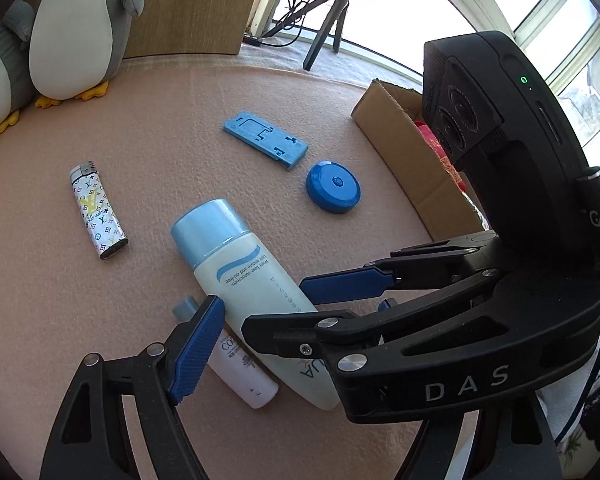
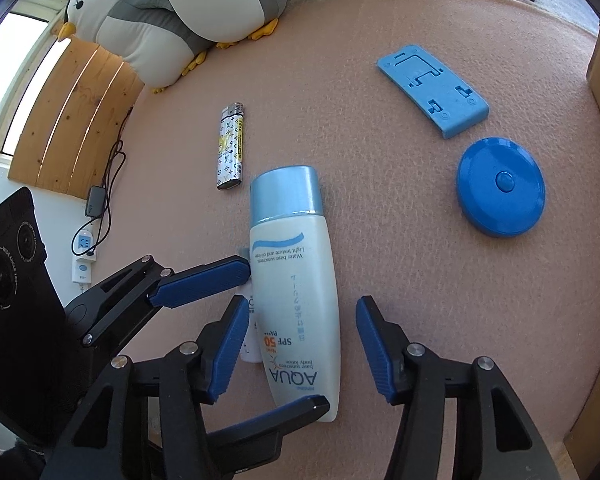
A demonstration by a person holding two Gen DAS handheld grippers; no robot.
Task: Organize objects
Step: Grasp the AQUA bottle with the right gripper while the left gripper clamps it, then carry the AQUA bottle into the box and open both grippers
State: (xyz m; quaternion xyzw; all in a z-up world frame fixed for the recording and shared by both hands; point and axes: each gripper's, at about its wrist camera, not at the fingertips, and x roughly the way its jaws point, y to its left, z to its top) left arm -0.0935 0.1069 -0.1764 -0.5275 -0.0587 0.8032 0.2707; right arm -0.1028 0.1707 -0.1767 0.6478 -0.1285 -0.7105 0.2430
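A pale AQUA sunscreen bottle (image 1: 244, 280) (image 2: 294, 276) with a light blue cap lies on the pink mat. A small white tube (image 1: 244, 372) (image 2: 249, 344) lies beside it, partly hidden under it. My right gripper (image 2: 302, 344) is open and straddles the bottle's lower half without touching it; it shows in the left wrist view as the black arm (image 1: 420, 320). My left gripper (image 2: 278, 340) is open around the bottle's base and the tube; its left finger (image 1: 196, 344) shows beside the tube, the other finger is hidden behind the right gripper.
A patterned lighter (image 1: 98, 210) (image 2: 230, 148), a blue flat bracket (image 1: 266, 138) (image 2: 432, 88) and a round blue tape measure (image 1: 332, 186) (image 2: 500, 198) lie on the mat. Plush penguins (image 1: 76, 28) (image 2: 180, 12) sit at the far edge. A cardboard box (image 1: 416, 160) stands right.
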